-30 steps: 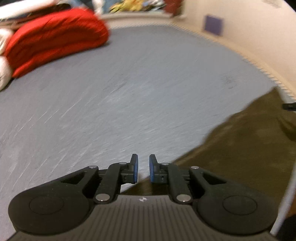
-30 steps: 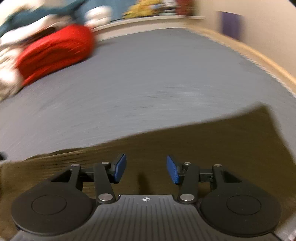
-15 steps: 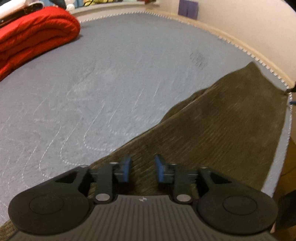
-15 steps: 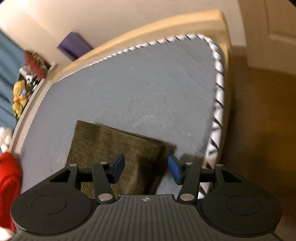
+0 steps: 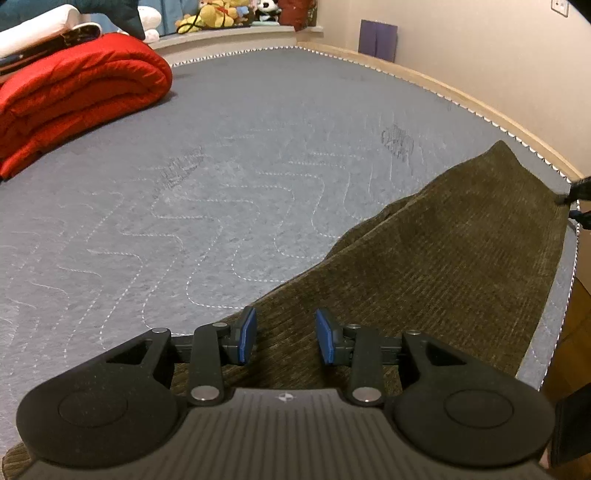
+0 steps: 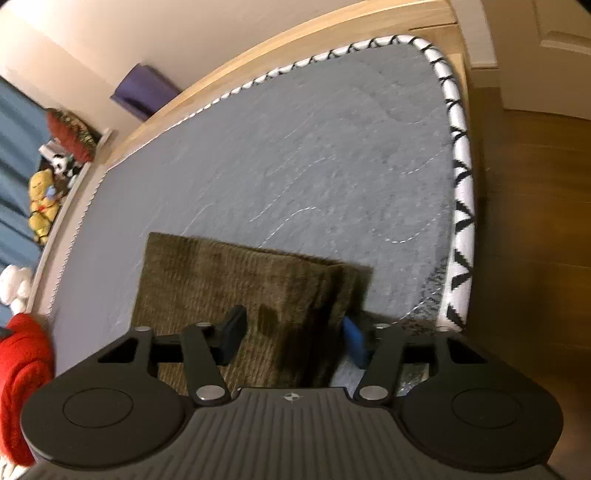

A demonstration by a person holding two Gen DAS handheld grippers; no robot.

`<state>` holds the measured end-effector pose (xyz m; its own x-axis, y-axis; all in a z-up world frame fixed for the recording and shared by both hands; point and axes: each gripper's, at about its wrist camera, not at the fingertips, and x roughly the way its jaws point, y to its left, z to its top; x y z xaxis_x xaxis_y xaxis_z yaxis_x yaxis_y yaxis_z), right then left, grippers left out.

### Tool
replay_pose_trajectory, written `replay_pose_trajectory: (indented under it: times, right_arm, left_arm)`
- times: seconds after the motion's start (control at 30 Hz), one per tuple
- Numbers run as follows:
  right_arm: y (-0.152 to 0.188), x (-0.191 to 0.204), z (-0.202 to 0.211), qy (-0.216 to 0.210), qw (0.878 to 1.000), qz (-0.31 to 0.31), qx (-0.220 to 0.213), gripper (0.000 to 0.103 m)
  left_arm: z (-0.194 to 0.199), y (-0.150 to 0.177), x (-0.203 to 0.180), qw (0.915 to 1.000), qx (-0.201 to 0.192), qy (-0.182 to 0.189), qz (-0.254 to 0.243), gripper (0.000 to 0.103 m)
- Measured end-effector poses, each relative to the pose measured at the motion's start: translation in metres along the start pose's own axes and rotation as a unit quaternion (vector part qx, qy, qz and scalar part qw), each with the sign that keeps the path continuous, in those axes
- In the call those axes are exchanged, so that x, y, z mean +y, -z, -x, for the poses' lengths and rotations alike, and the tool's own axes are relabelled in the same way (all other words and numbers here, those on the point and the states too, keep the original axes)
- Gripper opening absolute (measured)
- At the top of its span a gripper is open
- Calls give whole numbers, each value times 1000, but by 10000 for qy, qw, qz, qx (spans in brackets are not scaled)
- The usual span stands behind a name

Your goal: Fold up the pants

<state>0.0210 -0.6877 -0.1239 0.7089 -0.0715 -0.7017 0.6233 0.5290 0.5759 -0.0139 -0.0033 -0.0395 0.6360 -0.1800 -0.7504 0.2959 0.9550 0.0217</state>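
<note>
Olive-brown corduroy pants lie flat on the grey quilted mattress, stretched toward its right edge. My left gripper is open just above the near part of the pants, holding nothing. In the right wrist view the far end of the pants lies near the mattress corner. My right gripper is open, its jaws straddling the right edge of the fabric. The tips of the right gripper show at the far corner of the pants in the left wrist view.
A folded red blanket lies at the mattress's far left. Stuffed toys sit on a ledge behind. The mattress's black-and-white trimmed edge and wooden floor are close on the right. A wall runs along the far side.
My left gripper opened wider and now sits over the pants. My right gripper swung to the pants' far end near the mattress corner, moved closer, and opened wider around the fabric edge.
</note>
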Motion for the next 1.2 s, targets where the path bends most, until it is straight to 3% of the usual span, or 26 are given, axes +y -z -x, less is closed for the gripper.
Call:
replay_pose_trajectory:
  times: [0.03,0.13,0.23,0.3,0.33,0.47,0.57,0.6,0.63,0.7,0.73,0.8,0.83,0.87,0.9,0.93,0.97,1.1,1.2]
  right_arm:
    - [0,0,-1,71,10000,-2,9,20]
    - [5,13,6,180,9994,192,-231,16]
    - [23,60,38,121,9921,961,-796,15]
    - [46,104,67,-131,9770,1799,-1140,15]
    - [64,129,85,-323,9625,2342,-1328,15]
    - [156,202,152,-1527,8787,4214,-1640,15]
    - [243,231,184,-2491,7929,5401,-1326,15]
    - [270,235,190,-2767,7630,5737,-1101,16]
    - [305,238,191,-3078,7207,6175,-678,16]
    - [359,235,187,-3463,6525,6739,134,16]
    - [388,230,181,-3585,6175,6971,651,17]
    - [428,220,170,-3520,5655,7325,1408,18]
    - [443,215,165,-3432,5472,7457,1636,21]
    - [450,212,163,-3412,5380,7499,1783,25]
    - [451,210,162,-3439,5372,7485,1813,34]
    - [449,213,162,-3480,5405,7434,1848,44]
    - [442,215,163,-3547,5475,7340,1887,47]
    - [414,226,168,-3815,5890,6836,2007,53]
    - [382,232,167,-3840,6245,6545,1849,58]
  left_arm:
    - [3,0,1,10000,-41,1,5,39]
    - [14,-1,5,9998,-168,-24,72,39]
    - [25,-3,11,9993,-314,-58,184,39]
    - [32,-4,16,9987,-417,-79,275,39]
    - [36,-5,19,9982,-473,-102,344,39]
    - [49,-7,33,9959,-619,-157,635,39]
    - [53,-5,42,9948,-642,-240,758,39]
    - [53,-4,45,9946,-628,-274,785,39]
    - [52,-3,48,9945,-597,-288,812,39]
    - [49,-1,52,9946,-495,-241,874,40]
    - [47,0,53,9948,-439,-201,899,46]
    - [43,2,54,9952,-329,-121,914,55]
    - [42,2,53,9954,-279,-61,916,60]
    - [41,3,53,9953,-250,20,933,61]
    - [40,3,53,9951,-218,111,960,61]
    - [39,4,54,9945,-185,210,1012,61]
    - [37,5,56,9929,-137,349,1128,61]
    - [18,13,66,9784,223,924,1834,61]
    - [-6,21,70,9645,624,1208,2264,61]
